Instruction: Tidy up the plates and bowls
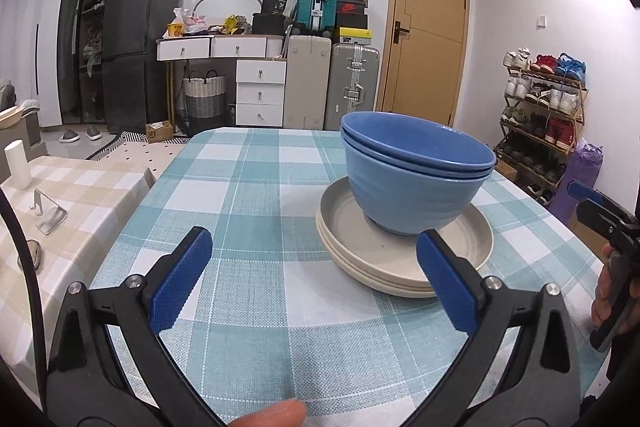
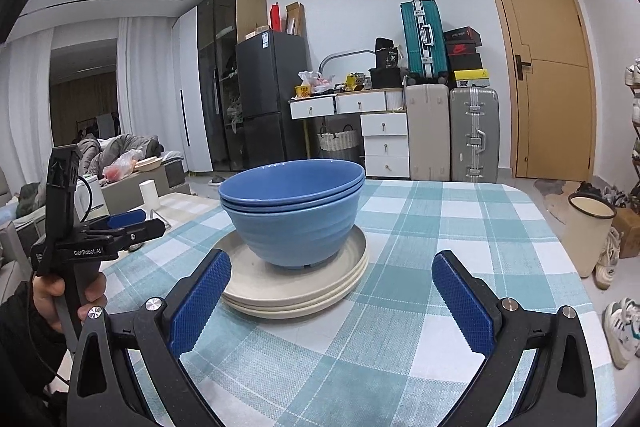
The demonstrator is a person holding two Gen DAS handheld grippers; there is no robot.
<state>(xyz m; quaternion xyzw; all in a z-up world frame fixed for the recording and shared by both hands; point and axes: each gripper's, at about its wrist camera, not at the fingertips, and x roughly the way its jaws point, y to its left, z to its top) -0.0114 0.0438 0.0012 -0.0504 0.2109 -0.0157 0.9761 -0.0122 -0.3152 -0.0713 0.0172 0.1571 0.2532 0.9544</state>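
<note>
Both your grippers, left gripper (image 1: 314, 267) and right gripper (image 2: 332, 291), gape empty. Nested blue plastic bowls (image 2: 294, 219) sit on stacked cream round plates (image 2: 320, 297); stacking looks finished, withdraw next.

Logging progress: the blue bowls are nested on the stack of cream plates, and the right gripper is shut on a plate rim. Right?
Not quite. The right gripper is open and holds nothing, as the right wrist view shows. The blue bowls do sit nested on the cream plates.

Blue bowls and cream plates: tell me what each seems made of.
Blue bowls: matte, faintly ridged walls with a soft sheen, likely plastic or melamine, though glazed ceramic is possible. Cream plates: dull, speckle-free surface with thin rims, probably plastic or wheat-straw composite; not certain.
</note>
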